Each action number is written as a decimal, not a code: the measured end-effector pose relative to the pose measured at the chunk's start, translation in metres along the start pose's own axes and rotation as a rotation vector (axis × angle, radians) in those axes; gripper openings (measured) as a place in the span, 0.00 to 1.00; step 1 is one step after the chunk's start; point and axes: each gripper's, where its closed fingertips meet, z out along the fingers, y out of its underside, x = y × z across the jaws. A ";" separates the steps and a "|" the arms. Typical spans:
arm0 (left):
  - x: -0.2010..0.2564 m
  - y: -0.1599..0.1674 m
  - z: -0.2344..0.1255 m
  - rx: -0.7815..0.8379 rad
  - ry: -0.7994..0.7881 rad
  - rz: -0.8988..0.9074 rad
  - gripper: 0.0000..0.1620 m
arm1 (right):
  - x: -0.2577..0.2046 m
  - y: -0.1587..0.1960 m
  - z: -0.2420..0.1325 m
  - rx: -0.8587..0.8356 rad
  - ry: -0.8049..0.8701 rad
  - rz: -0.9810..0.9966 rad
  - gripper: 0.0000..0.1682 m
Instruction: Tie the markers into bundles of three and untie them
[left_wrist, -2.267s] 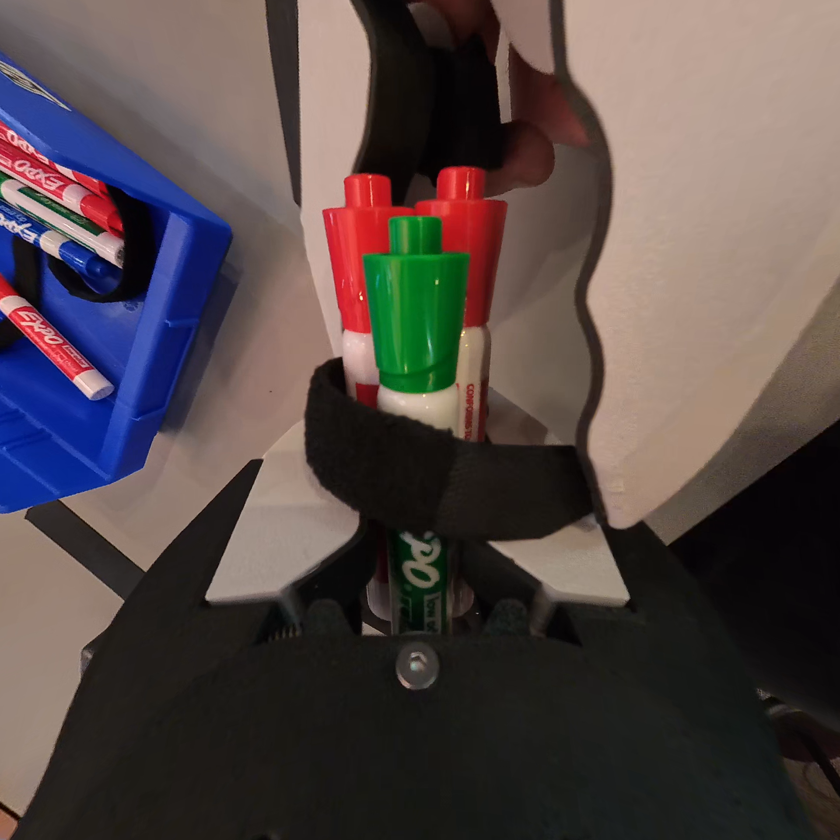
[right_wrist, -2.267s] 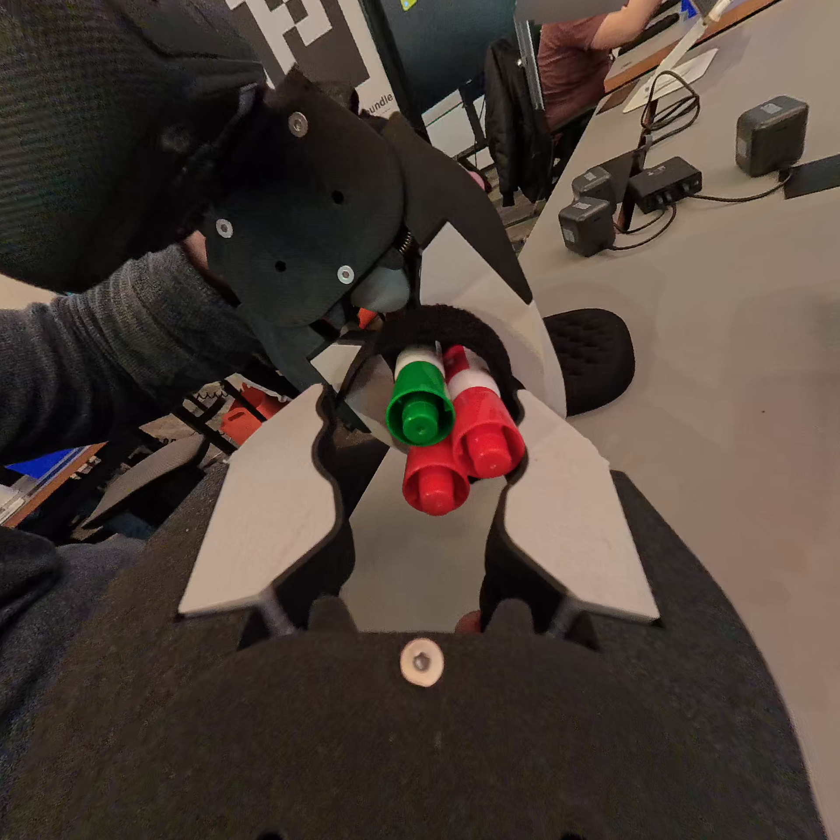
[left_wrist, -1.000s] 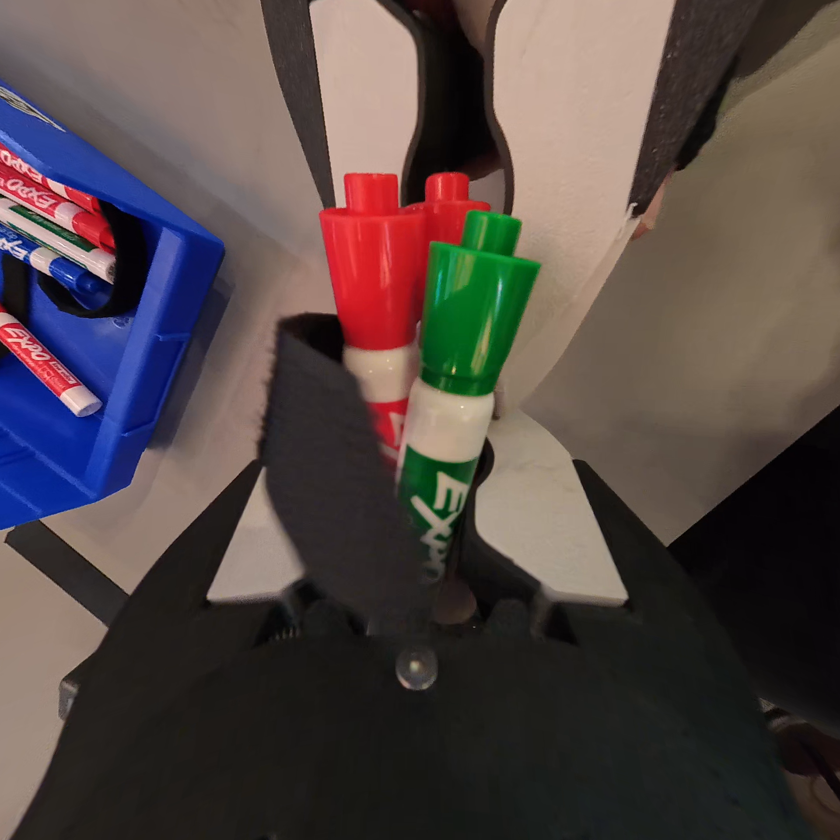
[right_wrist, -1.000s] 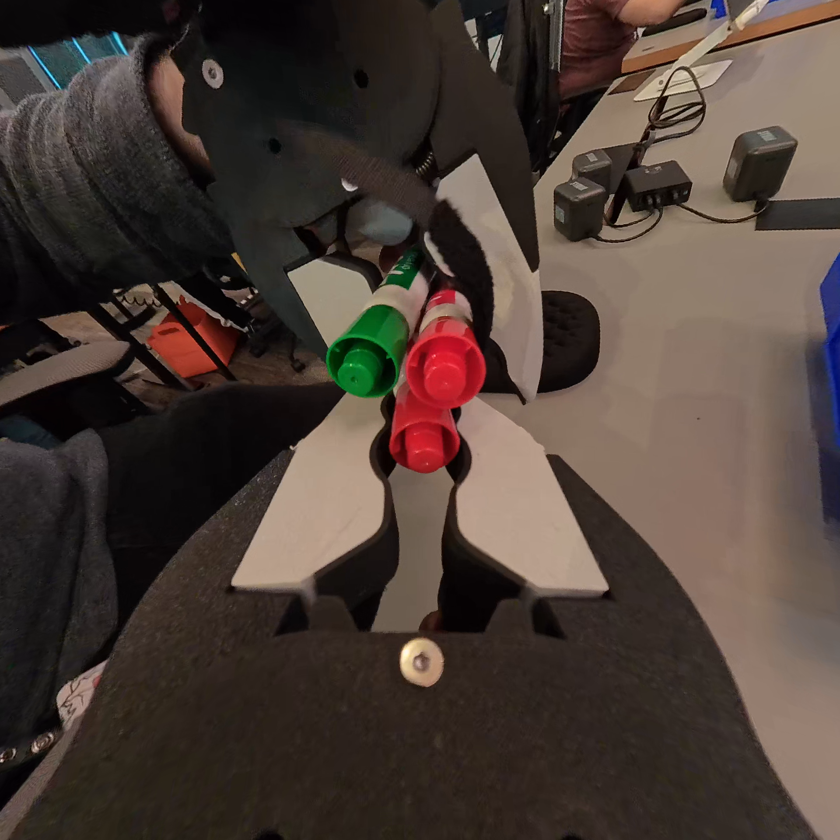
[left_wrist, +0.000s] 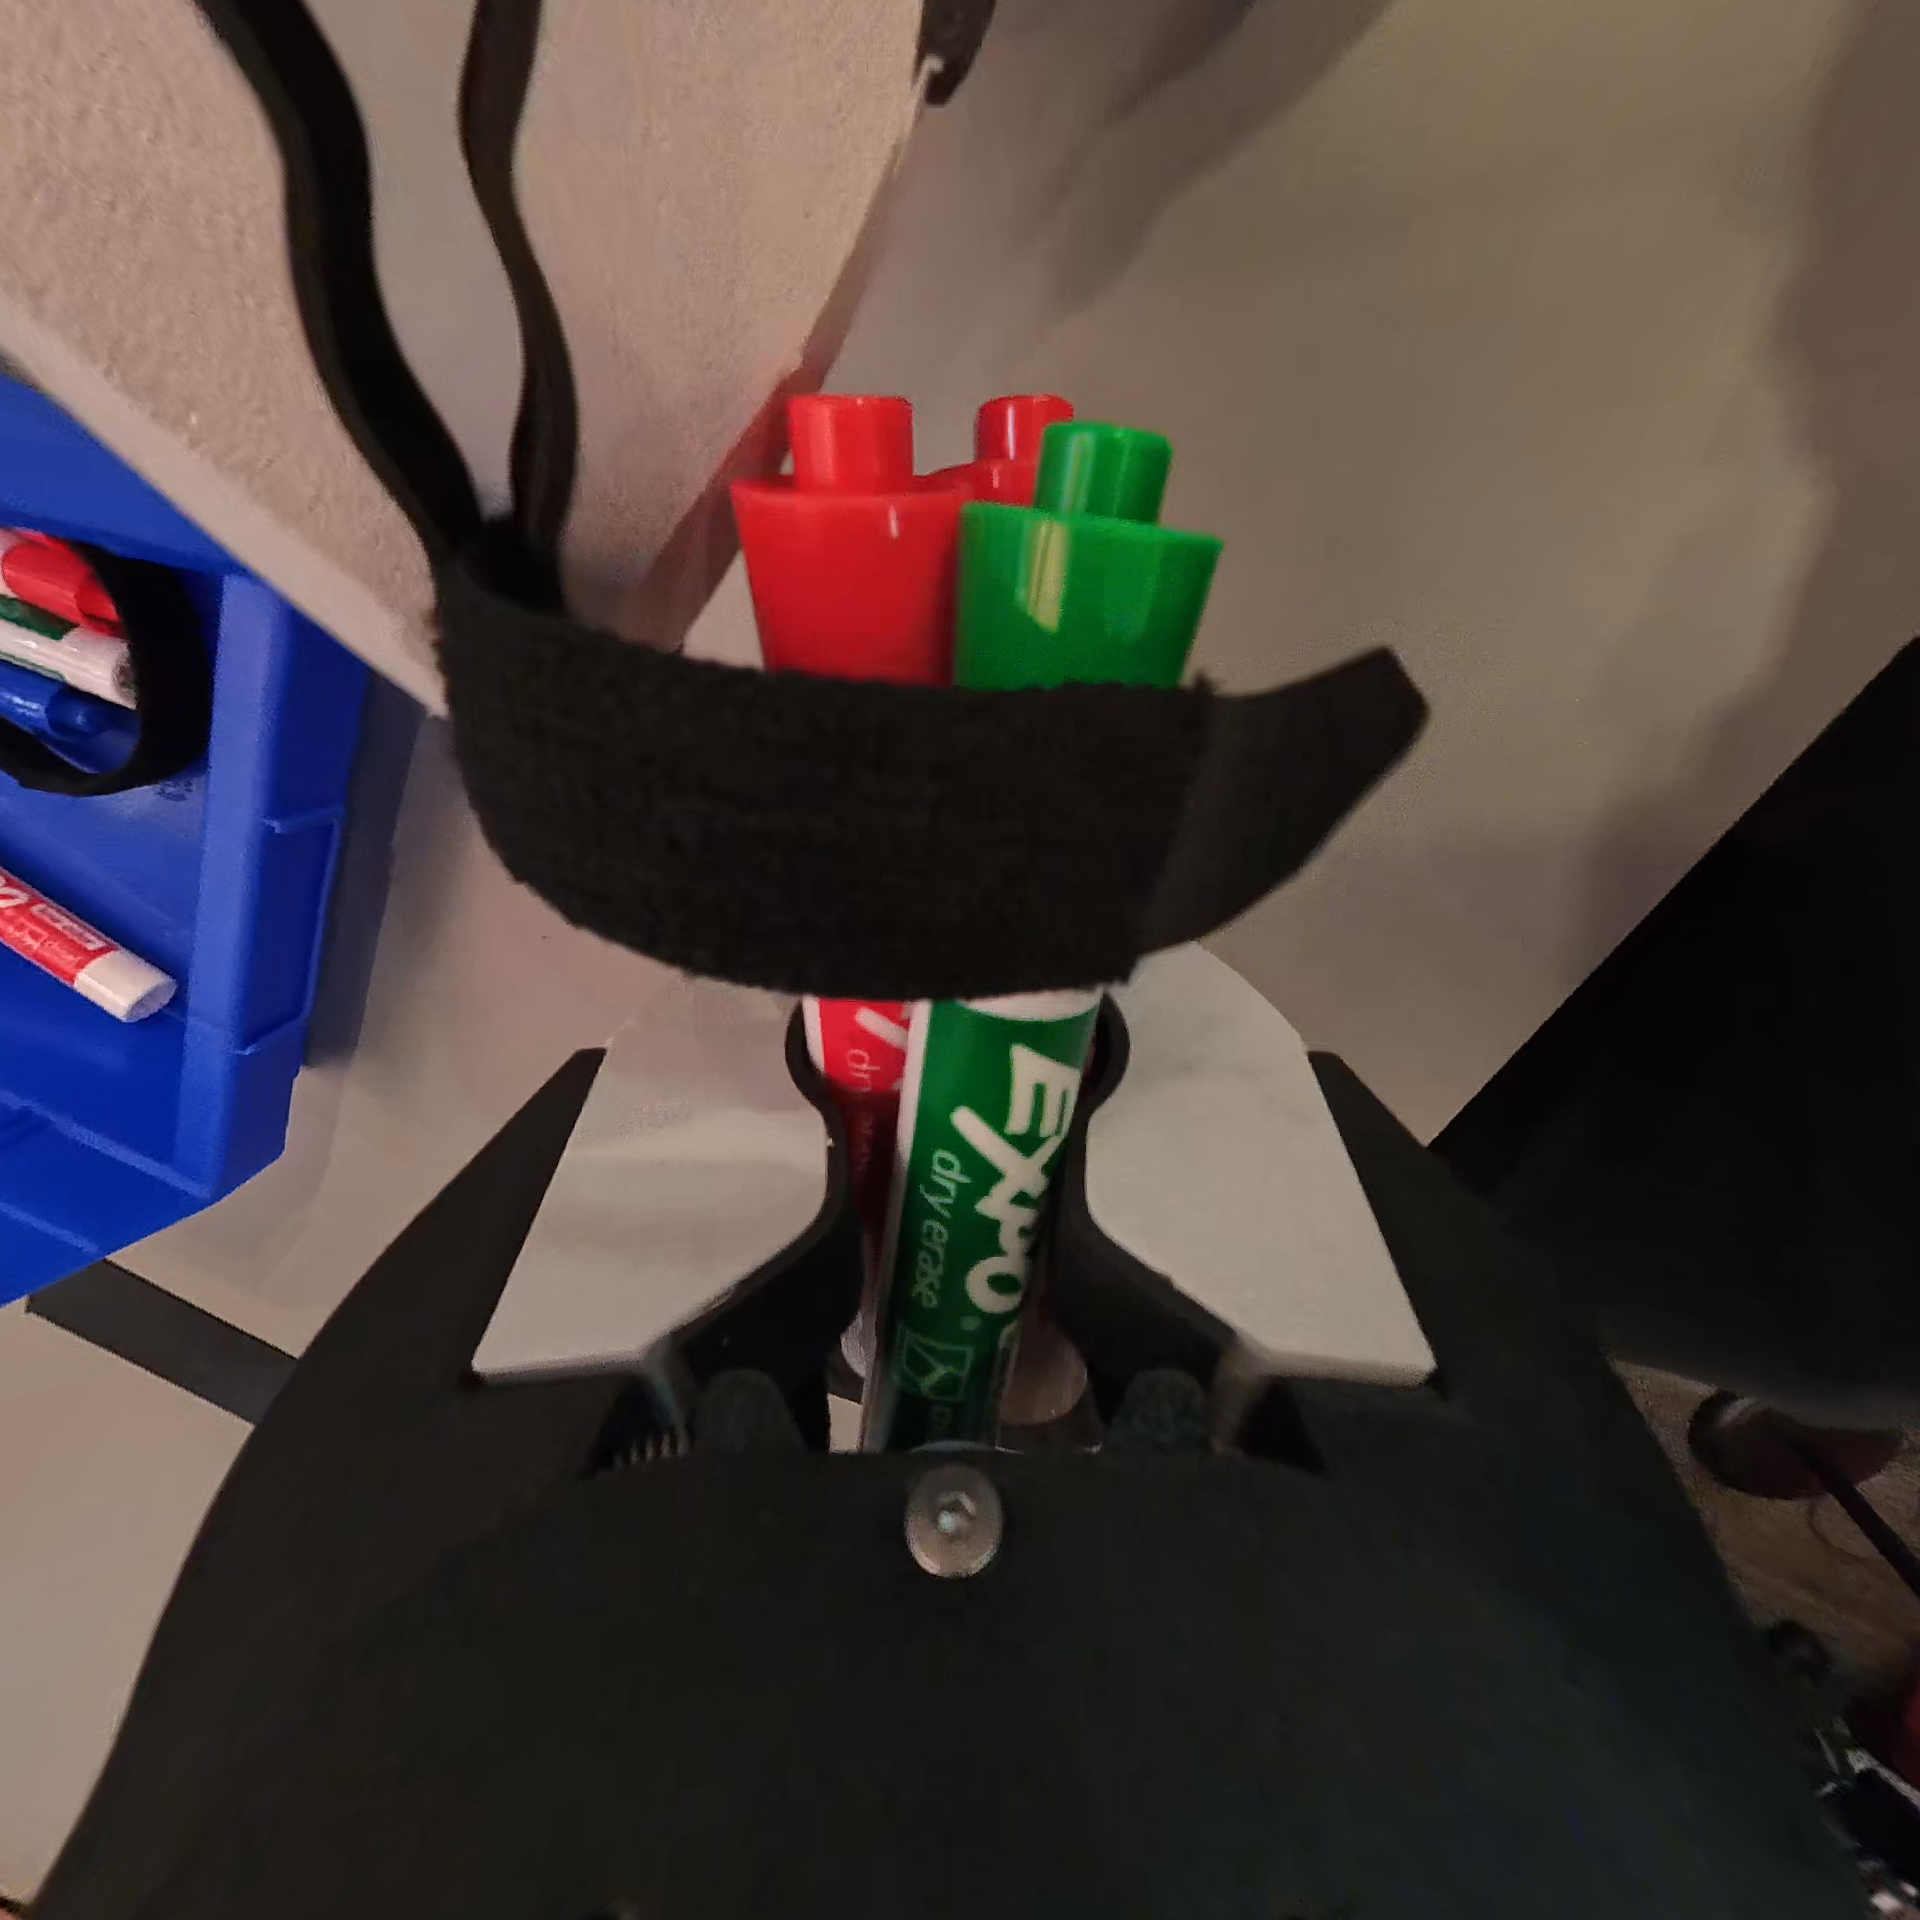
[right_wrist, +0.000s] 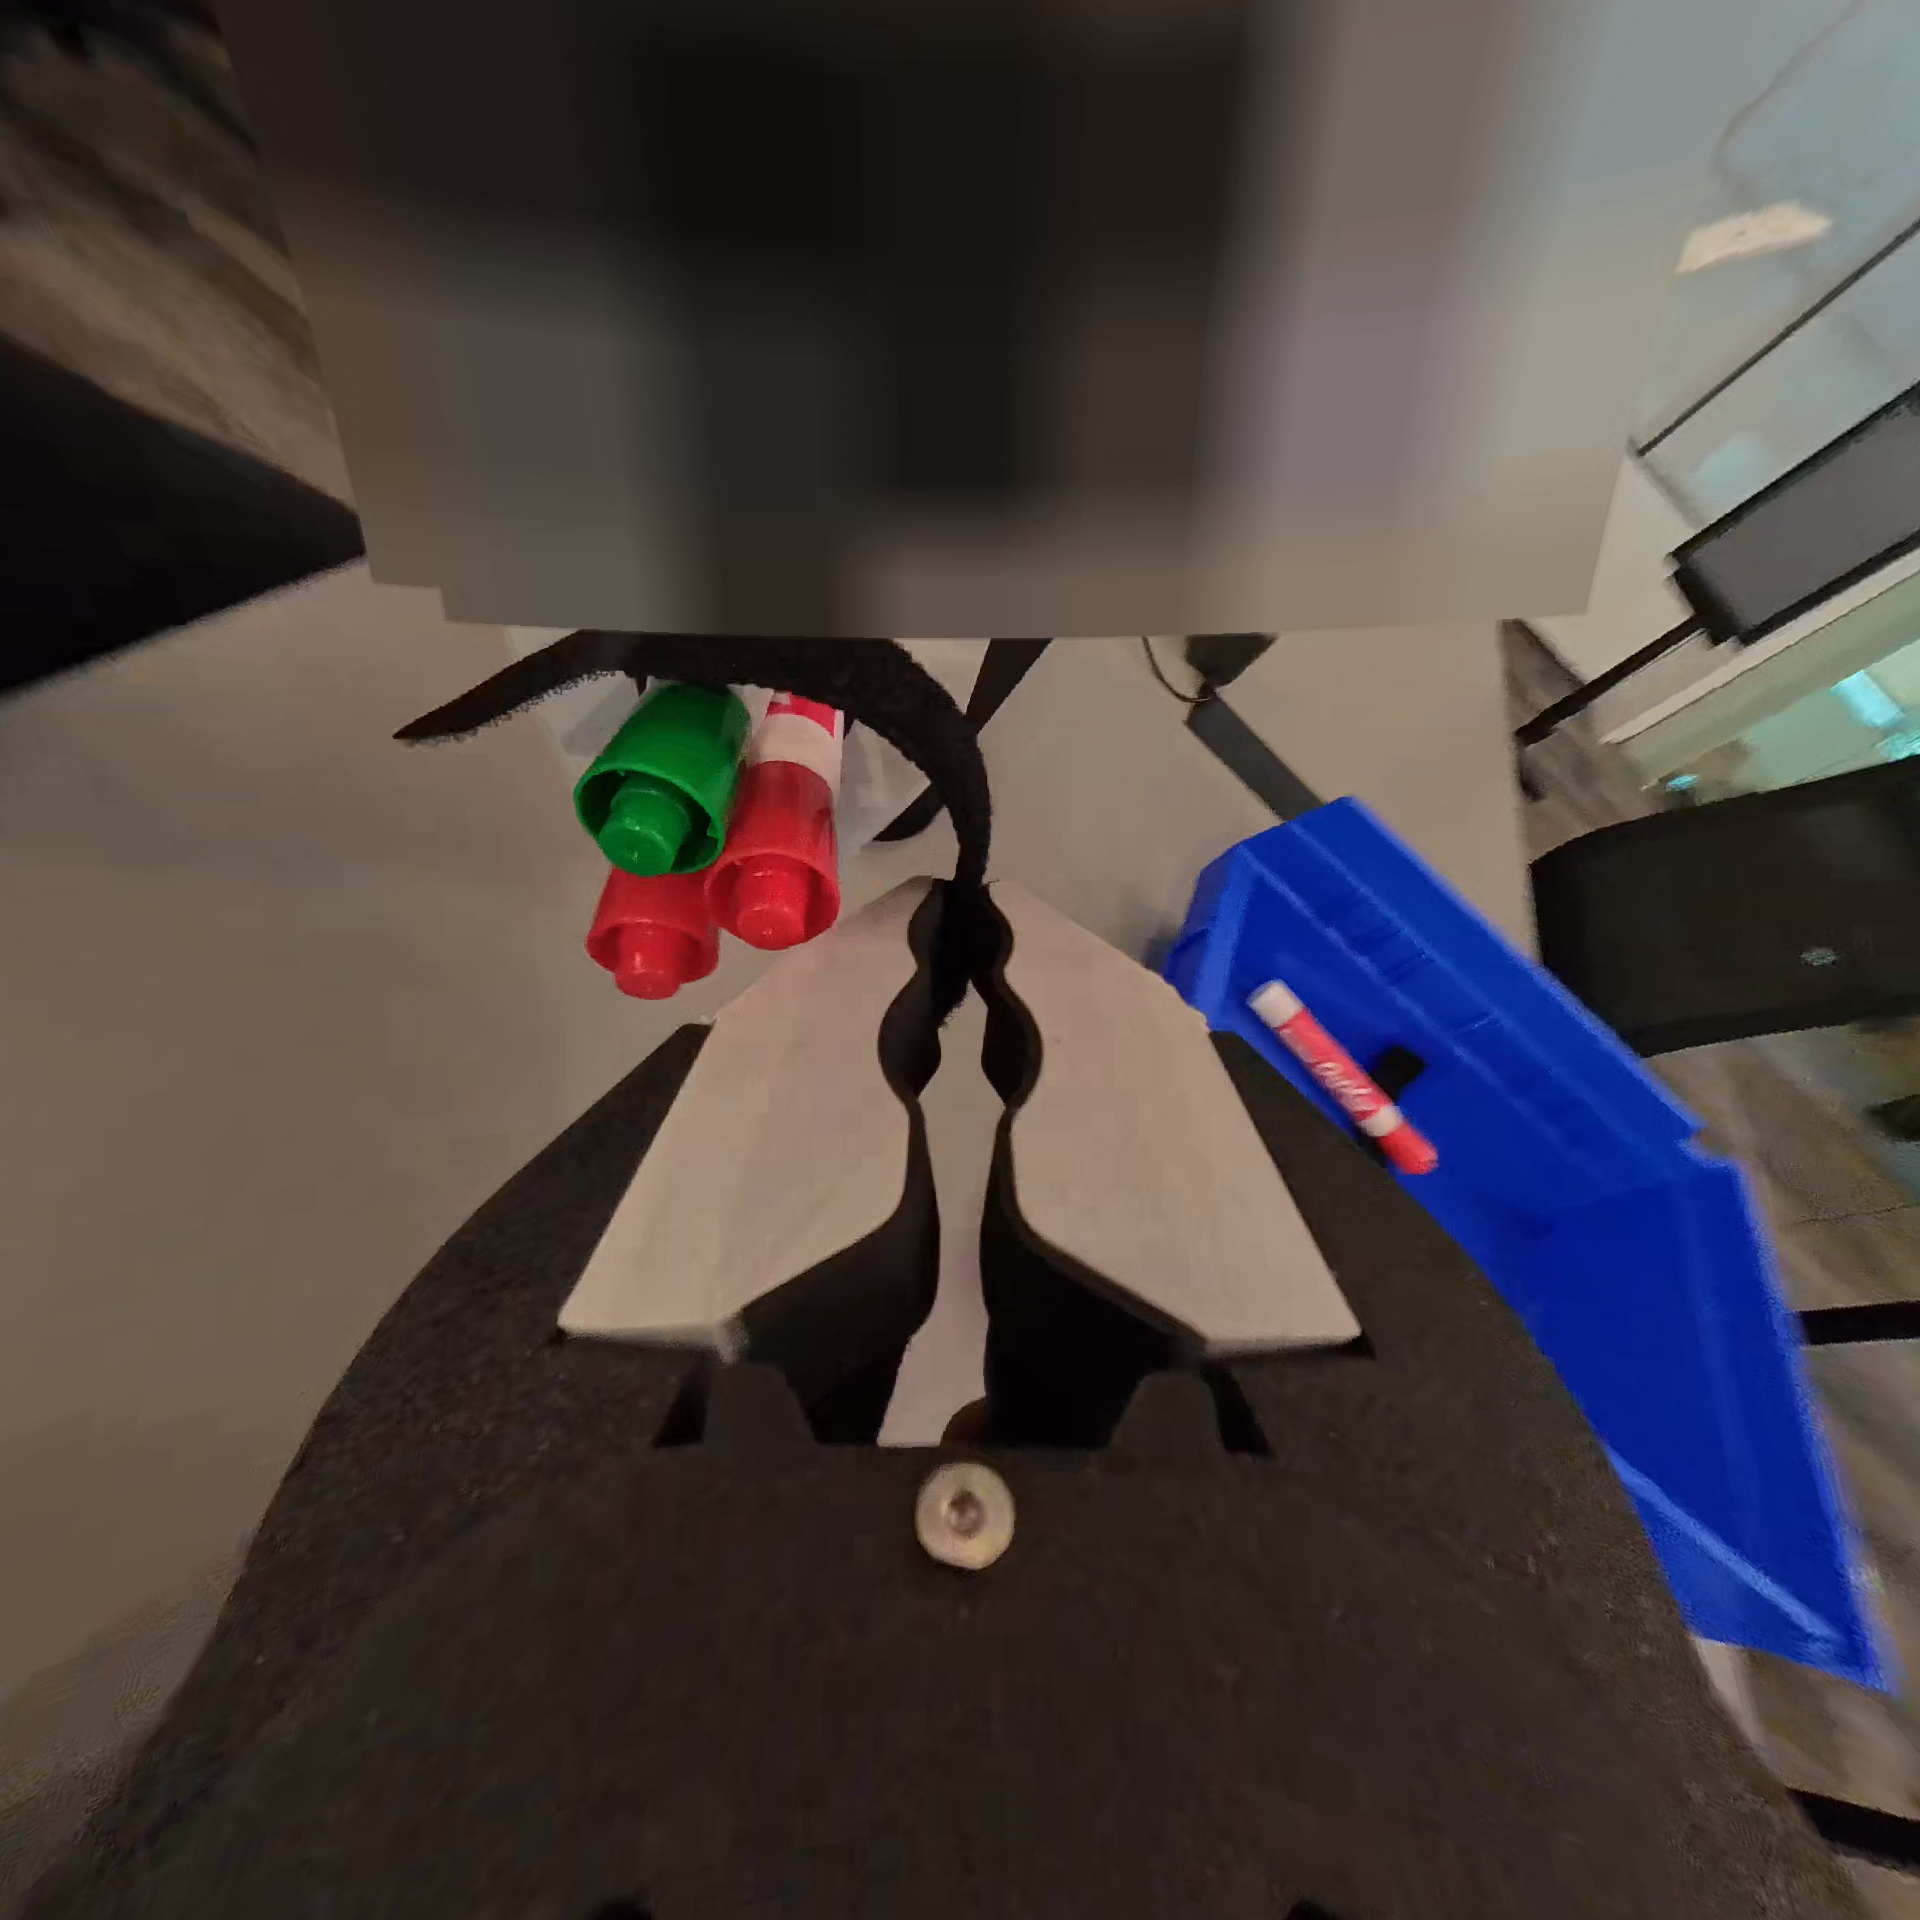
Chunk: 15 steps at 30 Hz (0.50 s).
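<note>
The blue bin (left_wrist: 208, 935) sits at the left of the left wrist view, on the table (left_wrist: 1455, 416), well apart from the work; it already holds another strapped bundle (left_wrist: 62, 665) and a loose red marker (right_wrist: 1340, 1075).

The step in hand looks like wrapping the black strap (left_wrist: 831, 821) round 3 markers. To do it well, I judge the right gripper (right_wrist: 961, 914) should keep the strap taut and level while carrying its end round the barrels just below the caps, so the hook-and-loop faces meet flat; slack would let the green one slip.

The left gripper (left_wrist: 956, 1049) has its jaws narrowed on the barrels, holding the bundle in the air, caps pointing away from it. The right gripper's jaws are pinched nearly together on the strap's end, just beside the caps.

The green marker (left_wrist: 997, 1195) lies nearest the camera, with 2 red markers (left_wrist: 842, 582) behind it. All 3 are capped, and the strap's short free tail (left_wrist: 1309, 769) sticks out to the right.
</note>
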 end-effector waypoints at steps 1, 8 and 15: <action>0.002 -0.001 0.000 0.001 0.015 0.010 0.25 | 0.000 -0.002 -0.001 -0.003 0.010 -0.043 0.01; 0.011 -0.004 0.001 -0.001 0.068 0.053 0.25 | 0.001 -0.017 -0.010 -0.087 0.111 -0.416 0.01; 0.021 -0.008 0.004 0.019 0.098 0.076 0.25 | -0.009 -0.022 -0.002 -0.110 0.075 -0.518 0.01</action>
